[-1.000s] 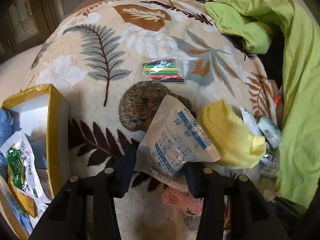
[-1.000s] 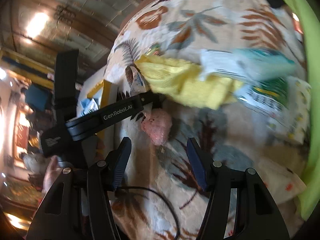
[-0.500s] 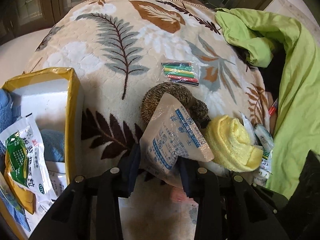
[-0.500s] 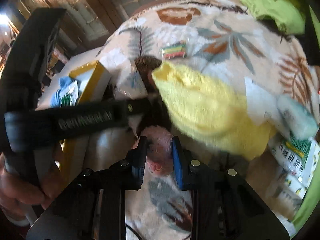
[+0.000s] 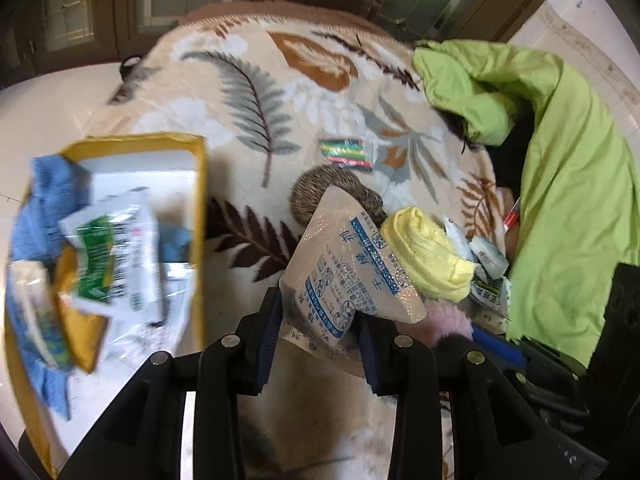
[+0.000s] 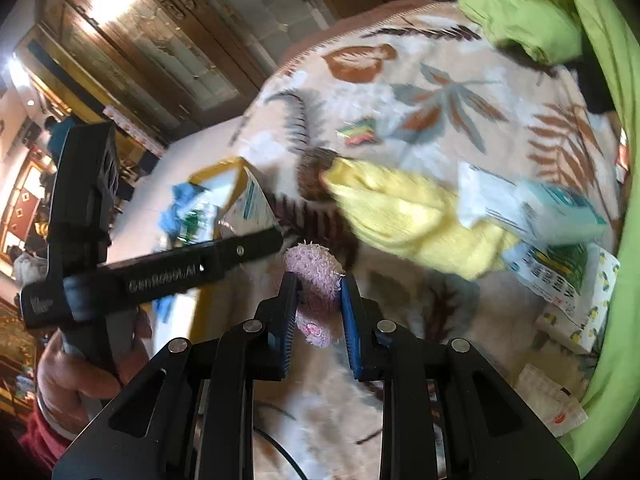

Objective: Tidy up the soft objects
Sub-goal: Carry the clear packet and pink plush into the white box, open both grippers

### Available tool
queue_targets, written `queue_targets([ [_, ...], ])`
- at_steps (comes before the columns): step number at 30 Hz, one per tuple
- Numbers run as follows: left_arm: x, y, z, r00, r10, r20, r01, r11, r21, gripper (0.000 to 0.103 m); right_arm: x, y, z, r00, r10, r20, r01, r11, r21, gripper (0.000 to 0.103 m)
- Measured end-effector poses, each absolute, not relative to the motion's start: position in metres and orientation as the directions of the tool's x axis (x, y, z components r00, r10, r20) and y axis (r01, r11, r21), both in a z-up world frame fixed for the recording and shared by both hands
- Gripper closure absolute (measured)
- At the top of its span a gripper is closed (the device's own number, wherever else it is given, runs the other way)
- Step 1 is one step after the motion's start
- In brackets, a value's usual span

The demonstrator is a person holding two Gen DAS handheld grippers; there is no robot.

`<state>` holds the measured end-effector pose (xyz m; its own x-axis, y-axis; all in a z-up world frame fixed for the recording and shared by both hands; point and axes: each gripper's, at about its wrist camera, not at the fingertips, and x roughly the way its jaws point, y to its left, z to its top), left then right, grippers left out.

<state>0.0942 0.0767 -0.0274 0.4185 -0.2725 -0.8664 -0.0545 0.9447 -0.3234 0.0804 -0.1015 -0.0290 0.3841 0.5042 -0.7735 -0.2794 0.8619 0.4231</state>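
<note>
My left gripper [image 5: 318, 320] is shut on a beige desiccant packet with blue print [image 5: 348, 268] and holds it above the leaf-patterned blanket [image 5: 256, 92]. My right gripper [image 6: 319, 300] is shut on a pink fluffy toy [image 6: 316, 280]; the toy also shows in the left wrist view [image 5: 448, 320]. A rolled yellow towel [image 5: 428, 256] lies beside a brown spiky plush [image 5: 320, 188]. The yellow-rimmed box [image 5: 198, 216] at the left holds a blue cloth [image 5: 44, 200] and a green-and-white packet [image 5: 108, 256].
A pack of coloured strips [image 5: 346, 153] lies on the blanket. A lime-green cloth [image 5: 572, 184] covers the right side, with several small packets [image 5: 486, 256] beside it. In the right wrist view, the left gripper's black body [image 6: 160, 276] crosses in front of the box [image 6: 224, 176].
My left gripper has closed on the desiccant packet and lifted it toward the box. My right gripper has closed on the pink toy and raised it off the blanket.
</note>
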Motion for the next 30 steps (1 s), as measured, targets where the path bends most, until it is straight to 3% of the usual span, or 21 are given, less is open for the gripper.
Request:
queue_targets([
  [13,0.062,0.185,-0.011,0.465,-0.062,-0.883,-0.252,0.947,-0.2,0.067,0.098,0.021,-0.02,0.264,0.589,-0.764,-0.427,0.782,0.455,0.082],
  [23,0.057,0.204,-0.041,0.43,-0.034,-0.902,-0.292,0.94,-0.174,0.067,0.107,0.084,-0.054,0.199,0.508,-0.838,-0.487,0.793,0.366,0.082],
  [30,0.056,0.205,-0.044,0.437,0.008,-0.899,-0.315,0.938,-0.145,0.055,0.109,0.079,-0.064,0.194,0.504,-0.842,-0.449,0.808,0.381,0.076],
])
